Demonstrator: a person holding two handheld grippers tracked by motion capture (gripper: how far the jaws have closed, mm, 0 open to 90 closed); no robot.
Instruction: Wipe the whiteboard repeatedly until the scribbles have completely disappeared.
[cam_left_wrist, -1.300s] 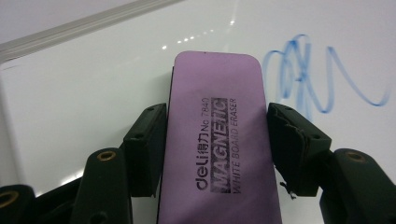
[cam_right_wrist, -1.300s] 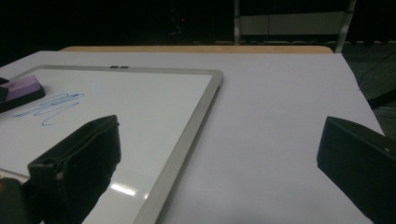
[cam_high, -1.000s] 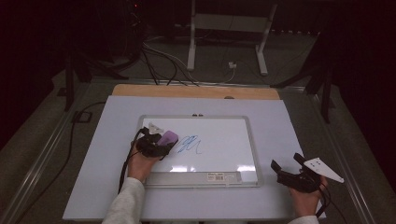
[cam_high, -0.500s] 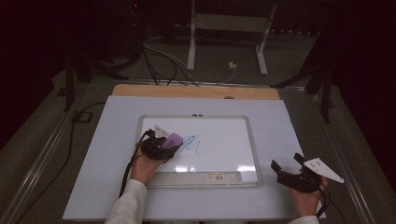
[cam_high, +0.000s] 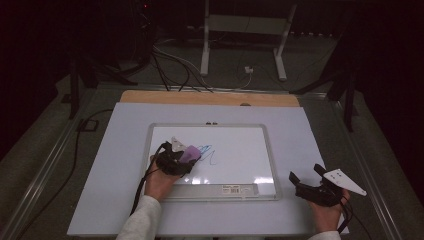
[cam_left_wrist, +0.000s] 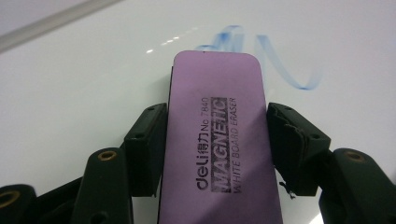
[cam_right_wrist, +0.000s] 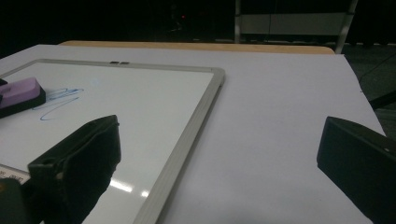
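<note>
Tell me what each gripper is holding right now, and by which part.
The left gripper clamps the purple rectangular magnetic whiteboard eraser across its two long sides, about mid-length. The right gripper holds nothing; its jaws stand wide apart above the table.

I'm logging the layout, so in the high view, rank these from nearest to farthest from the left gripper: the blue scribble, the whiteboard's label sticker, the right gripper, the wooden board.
From the left gripper:
1. Blue scribble: on the whiteboard, right beside it.
2. Label sticker: on the board's near frame.
3. Wooden board: along the table's far edge.
4. Right gripper: off the whiteboard's right corner.
</note>
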